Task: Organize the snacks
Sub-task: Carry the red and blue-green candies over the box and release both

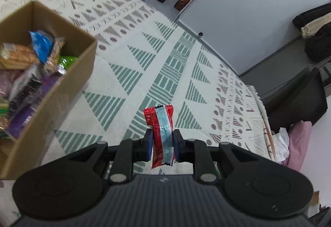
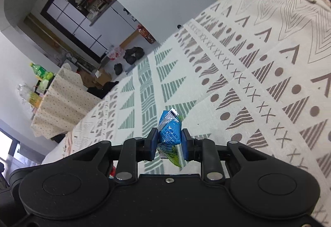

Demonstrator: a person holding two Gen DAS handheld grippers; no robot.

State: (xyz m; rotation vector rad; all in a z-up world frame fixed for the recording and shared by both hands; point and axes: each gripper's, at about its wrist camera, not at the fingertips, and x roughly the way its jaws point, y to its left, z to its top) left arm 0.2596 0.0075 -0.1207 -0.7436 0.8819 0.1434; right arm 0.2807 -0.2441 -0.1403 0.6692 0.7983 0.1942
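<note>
Nearest, the left hand-held gripper (image 1: 163, 144) is clamped almost closed on a red snack packet (image 1: 160, 134) with a pale blue stripe, held upright above a patterned cloth (image 1: 144, 65) of green and grey triangles. The right hand-held gripper (image 2: 169, 141) pinches a crumpled blue and green snack packet (image 2: 170, 134) between its blue pads, also raised over the same cloth. Farther left in the left wrist view, an open cardboard box (image 1: 68, 86) sits on the cloth, filled with assorted wrapped snacks (image 1: 31, 65).
</note>
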